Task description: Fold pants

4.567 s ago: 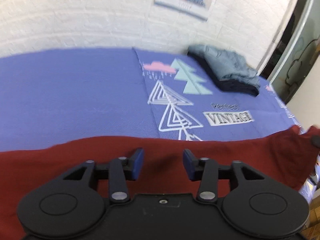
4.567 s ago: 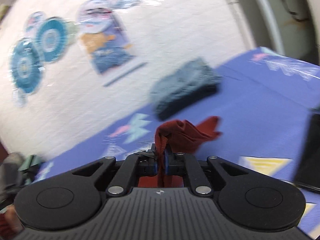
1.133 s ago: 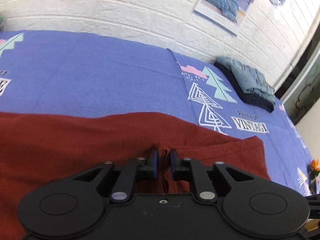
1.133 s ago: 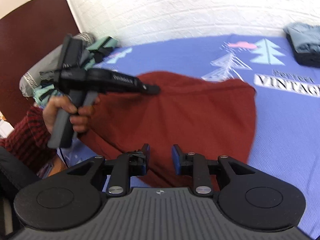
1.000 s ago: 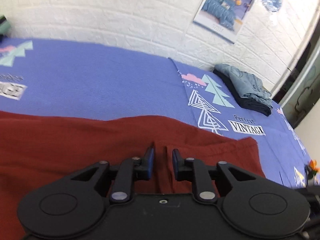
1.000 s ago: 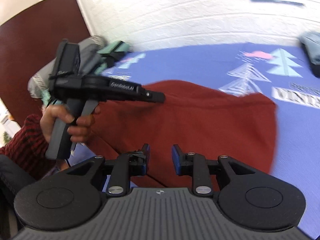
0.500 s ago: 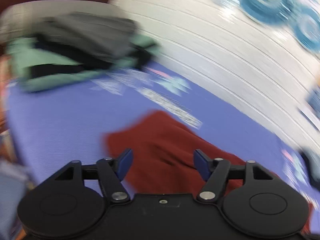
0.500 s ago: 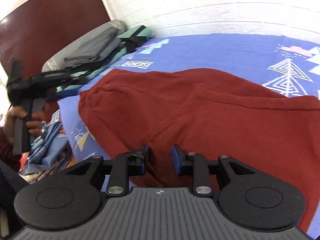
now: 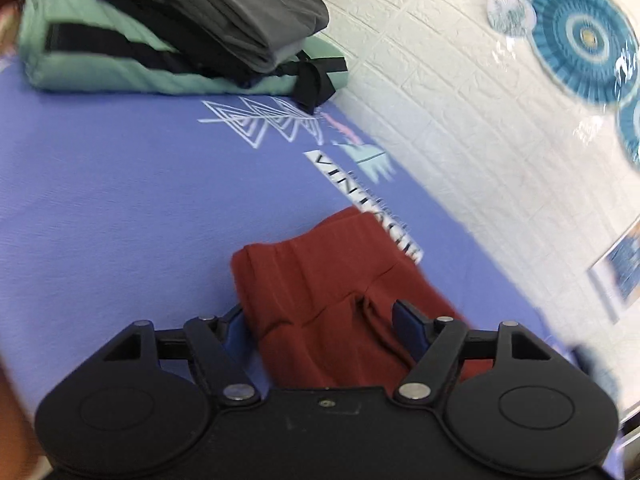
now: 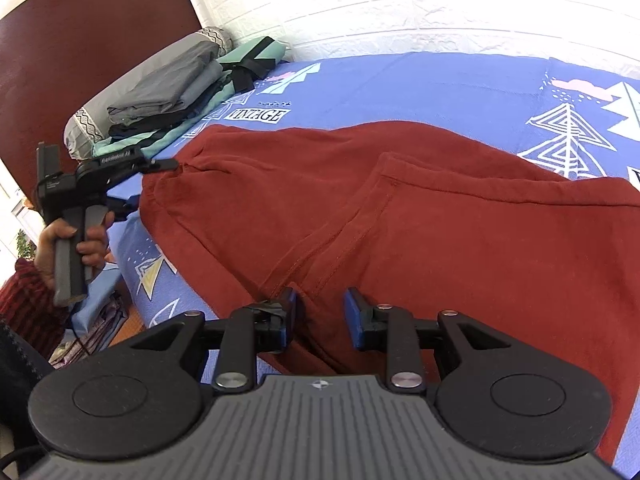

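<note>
The dark red cotton pants lie spread on the blue printed bedsheet, their near edge hidden beneath the right gripper. Its fingers stand parted, straddling a fabric fold without pinching it. The left gripper, tilted down, has just sprung wide, released, with the waistband corner between its fingers. A folded grey and green clothes stack sits beyond.

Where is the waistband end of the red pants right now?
In the right wrist view the waistband lies at the left end of the red pants, near the bed's edge beside the folded clothes stack, with the left gripper at it.
</note>
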